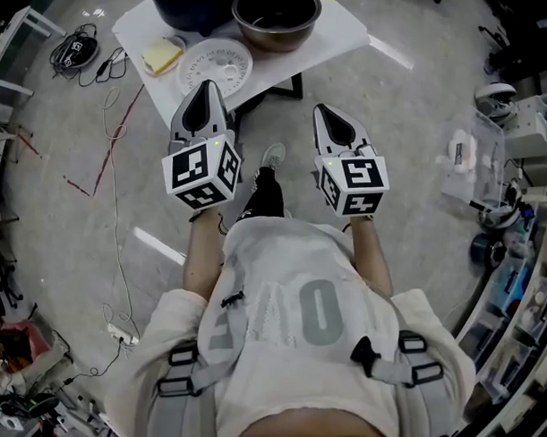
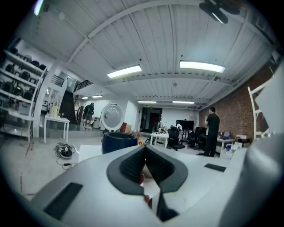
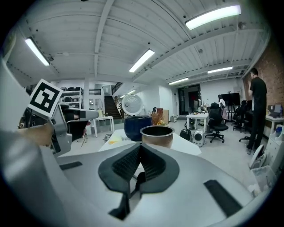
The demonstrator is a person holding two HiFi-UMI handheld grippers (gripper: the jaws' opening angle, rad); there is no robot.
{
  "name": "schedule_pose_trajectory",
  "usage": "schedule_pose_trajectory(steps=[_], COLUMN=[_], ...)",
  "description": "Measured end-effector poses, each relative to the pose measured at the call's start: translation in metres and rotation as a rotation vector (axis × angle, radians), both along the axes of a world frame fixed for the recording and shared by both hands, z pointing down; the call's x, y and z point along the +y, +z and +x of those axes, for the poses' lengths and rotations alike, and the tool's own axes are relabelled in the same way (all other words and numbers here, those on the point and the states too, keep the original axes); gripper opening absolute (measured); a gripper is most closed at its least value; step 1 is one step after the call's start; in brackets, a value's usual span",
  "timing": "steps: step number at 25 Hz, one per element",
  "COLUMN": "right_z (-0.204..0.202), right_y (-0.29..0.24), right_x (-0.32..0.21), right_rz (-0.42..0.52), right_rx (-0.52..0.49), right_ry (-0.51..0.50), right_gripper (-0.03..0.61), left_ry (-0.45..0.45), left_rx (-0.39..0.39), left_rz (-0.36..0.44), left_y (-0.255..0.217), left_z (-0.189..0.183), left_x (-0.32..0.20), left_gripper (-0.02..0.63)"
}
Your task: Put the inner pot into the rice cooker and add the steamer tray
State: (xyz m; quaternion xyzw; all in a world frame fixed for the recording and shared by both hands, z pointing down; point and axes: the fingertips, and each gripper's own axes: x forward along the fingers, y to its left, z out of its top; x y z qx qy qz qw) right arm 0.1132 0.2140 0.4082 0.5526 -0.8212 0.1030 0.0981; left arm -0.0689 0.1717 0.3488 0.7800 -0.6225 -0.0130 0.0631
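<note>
On a small white table (image 1: 338,27) ahead stand a dark blue rice cooker (image 1: 190,10), a metal inner pot (image 1: 276,16) to its right, and a round white steamer tray (image 1: 214,66) lying flat near the front edge. My left gripper (image 1: 203,87) is shut and empty, its tip just short of the tray. My right gripper (image 1: 331,115) is also shut and empty, short of the table's front right. The right gripper view shows the inner pot (image 3: 156,134) and cooker (image 3: 136,126) straight ahead; in the left gripper view the cooker (image 2: 119,141) rises beyond the jaws.
A yellow sponge-like pad (image 1: 161,56) lies left of the tray. Cables and a power strip (image 1: 122,333) run over the concrete floor at left. Cluttered shelving (image 1: 517,276) lines the right side. A person (image 3: 257,111) stands far off by desks and chairs.
</note>
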Motion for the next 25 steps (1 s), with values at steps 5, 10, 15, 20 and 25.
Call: schedule_pose_trajectory(steps=[5, 10, 15, 20, 25], right_z=[0.006, 0.012, 0.010, 0.004, 0.016], right_y=[-0.011, -0.036, -0.056, -0.064, -0.063], right_x=[-0.069, -0.148, -0.229, -0.283, -0.308], right_rz=[0.032, 0.061, 0.074, 0.078, 0.068], right_rx=[0.055, 0.032, 0.027, 0.017, 0.010], right_ry=[0.021, 0.057, 0.087, 0.121, 0.137], right_gripper=[0.005, 0.005, 0.005, 0.006, 0.006], left_ry=[-0.008, 0.023, 0.062, 0.107, 0.128], left_rx=[-0.013, 0.013, 0.013, 0.007, 0.005], left_rz=[0.036, 0.051, 0.044, 0.004, -0.034], left_y=[-0.015, -0.032, -0.044, -0.033, -0.019], left_z=[-0.008, -0.003, -0.002, 0.008, 0.026], left_x=[-0.066, -0.137, -0.214, -0.265, -0.287], left_gripper=[0.020, 0.021, 0.021, 0.021, 0.021])
